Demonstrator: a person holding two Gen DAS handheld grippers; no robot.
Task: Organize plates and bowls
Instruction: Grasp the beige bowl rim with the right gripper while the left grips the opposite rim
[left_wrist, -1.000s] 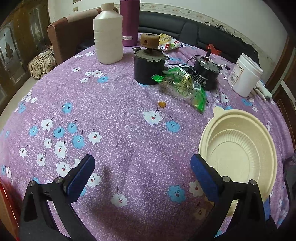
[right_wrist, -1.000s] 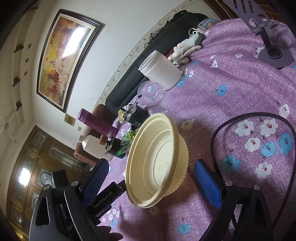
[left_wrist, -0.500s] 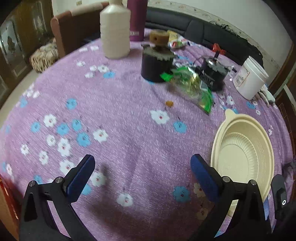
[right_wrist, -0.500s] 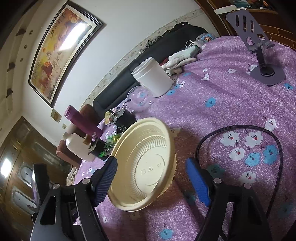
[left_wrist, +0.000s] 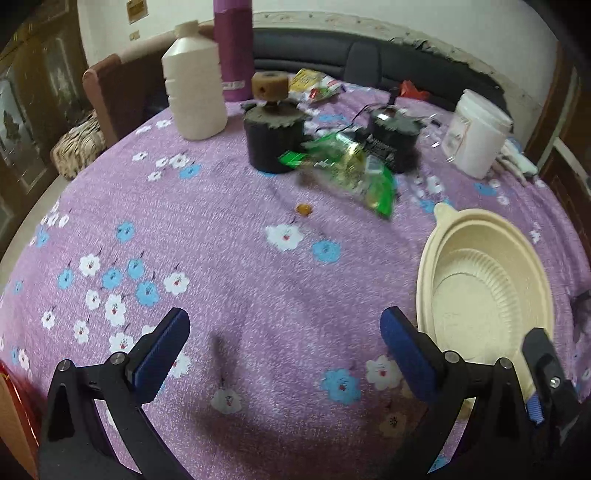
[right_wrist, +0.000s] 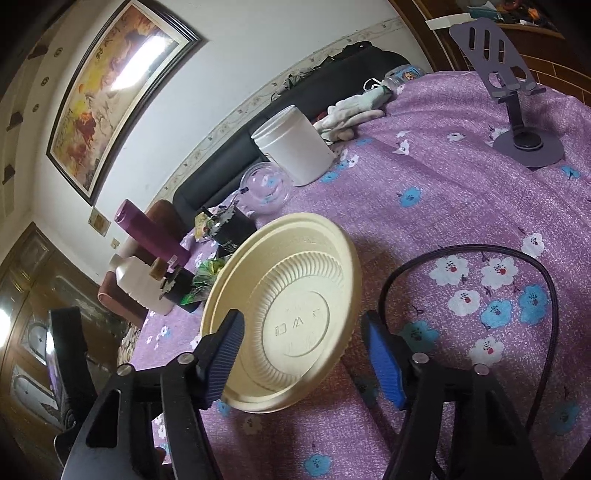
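A cream ribbed bowl with a second one nested inside rests on the purple flowered tablecloth; in the left wrist view the same bowl lies at the right. My right gripper straddles its near rim and its jaws are closing. The left pad overlaps the rim, while a small gap still shows beside the right pad. One of that gripper's fingers shows by the bowl in the left wrist view. My left gripper hangs open over bare cloth left of the bowl, nothing between its fingers.
At the back stand a white bottle, a magenta flask, two black motors, a green packet and a white tub. A black cable loops right of the bowl; a phone stand stands beyond.
The right gripper's jaws have narrowed around the bowl and its wrist has rolled. Its finger has come into the left wrist view. The left gripper has barely shifted.
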